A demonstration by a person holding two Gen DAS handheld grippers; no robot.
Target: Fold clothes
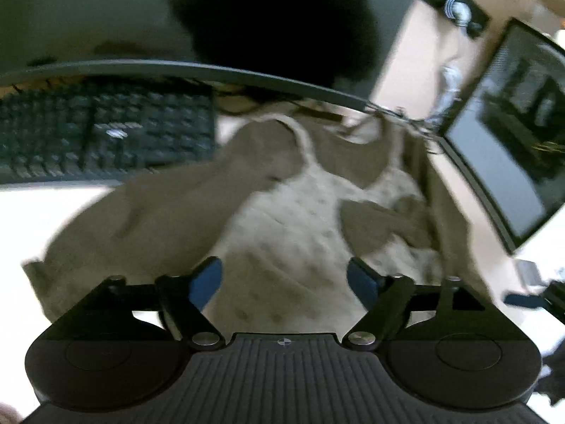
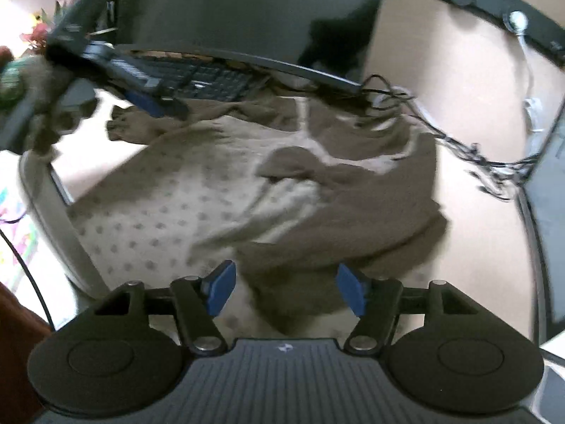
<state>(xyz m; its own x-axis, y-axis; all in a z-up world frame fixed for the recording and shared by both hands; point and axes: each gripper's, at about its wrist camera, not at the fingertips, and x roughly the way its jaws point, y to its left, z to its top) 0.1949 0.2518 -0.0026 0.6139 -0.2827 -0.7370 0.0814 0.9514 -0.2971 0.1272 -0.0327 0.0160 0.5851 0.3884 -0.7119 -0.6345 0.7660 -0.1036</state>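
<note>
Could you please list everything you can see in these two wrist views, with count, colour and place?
Olive-brown garment with a cream dotted front panel: one, rumpled, spread on the desk in front of both grippers.
White desk: one, under the garment.
Black keyboard: one, behind the garment, under the curved monitor's lower edge.
Dark curved monitor: one, at the back of the desk.
Second dark screen: one, on the desk's right side.
Tangle of black cables: one bunch, right of the garment's collar.
Left gripper: one, black with blue pads, open above the dotted panel.
Right gripper: one, black with blue pads, open above the brown fabric.
</note>
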